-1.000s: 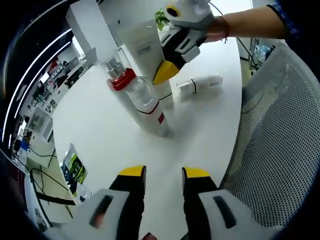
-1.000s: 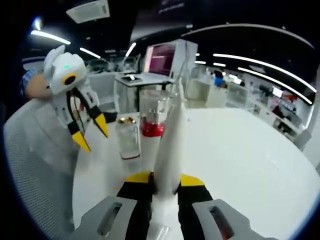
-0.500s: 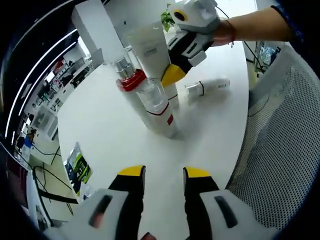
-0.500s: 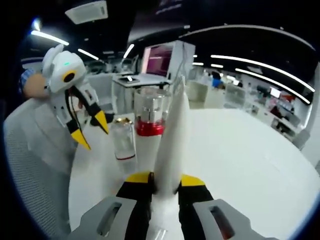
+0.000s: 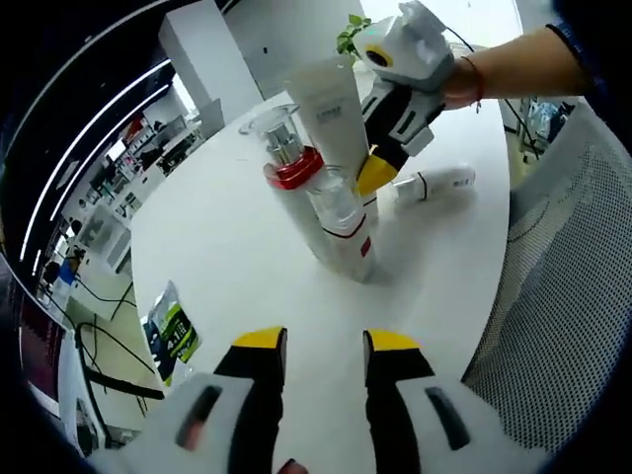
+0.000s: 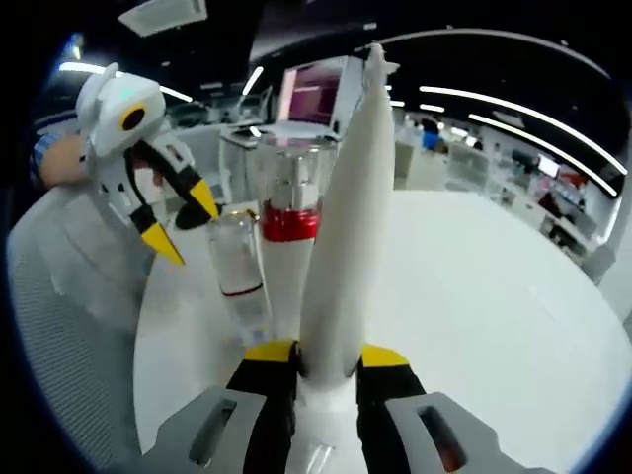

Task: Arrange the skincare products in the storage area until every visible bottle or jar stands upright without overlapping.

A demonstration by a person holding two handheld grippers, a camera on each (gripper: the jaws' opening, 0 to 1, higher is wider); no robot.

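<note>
Right gripper (image 6: 312,355) is clamped on the white tube (image 6: 341,227) — release advised only once seated upright, clear of the red-collared bottle (image 6: 289,212) ahead; left gripper (image 5: 321,351) open.

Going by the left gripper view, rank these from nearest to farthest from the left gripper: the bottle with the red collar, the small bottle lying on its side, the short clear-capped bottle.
From the left gripper, on the white table:
1. Short clear-capped bottle, straight ahead, front of the cluster.
2. Bottle with the red collar, just behind it, slightly left.
3. Small bottle lying on its side, farther back on the right, past the right gripper, which holds the white tube.
</note>
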